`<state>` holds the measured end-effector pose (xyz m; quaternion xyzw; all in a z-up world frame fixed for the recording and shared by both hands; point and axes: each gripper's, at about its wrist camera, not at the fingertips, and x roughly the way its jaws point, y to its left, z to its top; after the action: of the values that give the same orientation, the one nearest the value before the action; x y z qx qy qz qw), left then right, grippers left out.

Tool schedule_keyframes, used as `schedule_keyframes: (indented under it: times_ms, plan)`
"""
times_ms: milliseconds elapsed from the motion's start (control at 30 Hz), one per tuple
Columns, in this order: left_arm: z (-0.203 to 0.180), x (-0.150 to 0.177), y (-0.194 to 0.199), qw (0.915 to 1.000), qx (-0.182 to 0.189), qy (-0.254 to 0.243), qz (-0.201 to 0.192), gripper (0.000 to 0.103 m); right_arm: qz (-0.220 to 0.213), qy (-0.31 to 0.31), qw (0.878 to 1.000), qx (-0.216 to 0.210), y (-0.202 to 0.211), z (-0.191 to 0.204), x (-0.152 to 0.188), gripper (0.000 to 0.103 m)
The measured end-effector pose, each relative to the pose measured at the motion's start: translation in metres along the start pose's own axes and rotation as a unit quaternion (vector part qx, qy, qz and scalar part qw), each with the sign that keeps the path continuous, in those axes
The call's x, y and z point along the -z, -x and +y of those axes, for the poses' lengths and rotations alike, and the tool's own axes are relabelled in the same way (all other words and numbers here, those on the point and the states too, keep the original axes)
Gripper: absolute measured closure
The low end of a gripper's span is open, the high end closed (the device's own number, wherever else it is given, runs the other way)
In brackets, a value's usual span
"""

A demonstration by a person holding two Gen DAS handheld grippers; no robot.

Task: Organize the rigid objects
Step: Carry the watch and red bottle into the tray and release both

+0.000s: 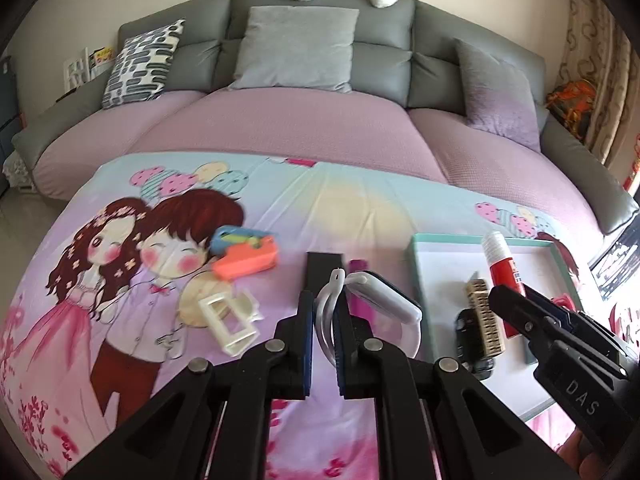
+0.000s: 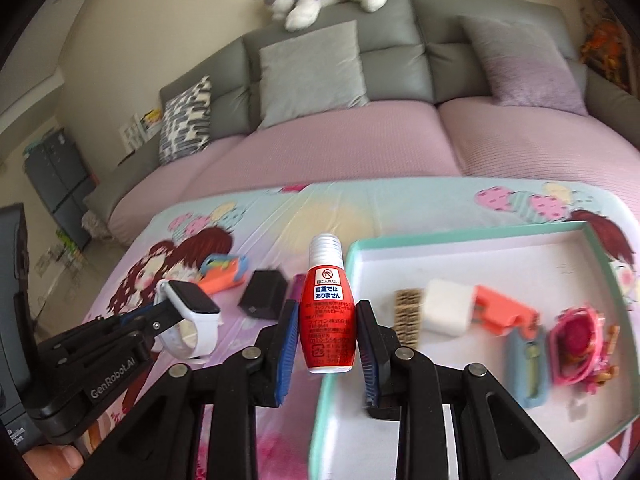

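Left part of cartoon-print cloth-covered tabletop: orange and blue plastic toy pieces piled together, white rectangular plastic frames just nearer the front edge. Black box-shaped block toward the middle, magenta flat item beside it, partly hidden.

Left gripper: fingers drawn together on the band of a white smartwatch with dark screen, lifted clear of the cloth, watch face tilted up.

Right gripper: clamped on a small red plastic bottle with ridged silver cap, held upright, long axis vertical, cap uppermost, pads on both flanks of the body. Bottle hangs right at the left rim of the shallow white tray with teal edge, base roughly level with that rim.

Inside tray, left to right: bristle brush, white block, orange plastic piece, blue pouch-like item, pink round toy.

Judgement: bottle next for the tray; open floor lies right of and ahead of the right gripper, in front of the brush. Right hand nearer the tray; watch-bearing left hand farther, well left of the rim.
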<state>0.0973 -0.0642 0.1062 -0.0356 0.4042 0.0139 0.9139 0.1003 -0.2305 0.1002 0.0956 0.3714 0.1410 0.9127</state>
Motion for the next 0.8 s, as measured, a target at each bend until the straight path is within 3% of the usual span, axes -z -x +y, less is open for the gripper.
schedule_keyframes:
  times_ms: [367,800]
  plan:
    - [-0.063,-0.004,-0.013,0.9987,0.027,-0.042,0.007,0.094,-0.014,-0.051,0.998,0.019,0.013,-0.048,-0.008,0.072]
    - [-0.127,0.002,-0.036,0.9944,0.075,-0.072,0.016,0.094,-0.010,-0.114,0.986,0.123,0.031,-0.124,-0.002,0.072]
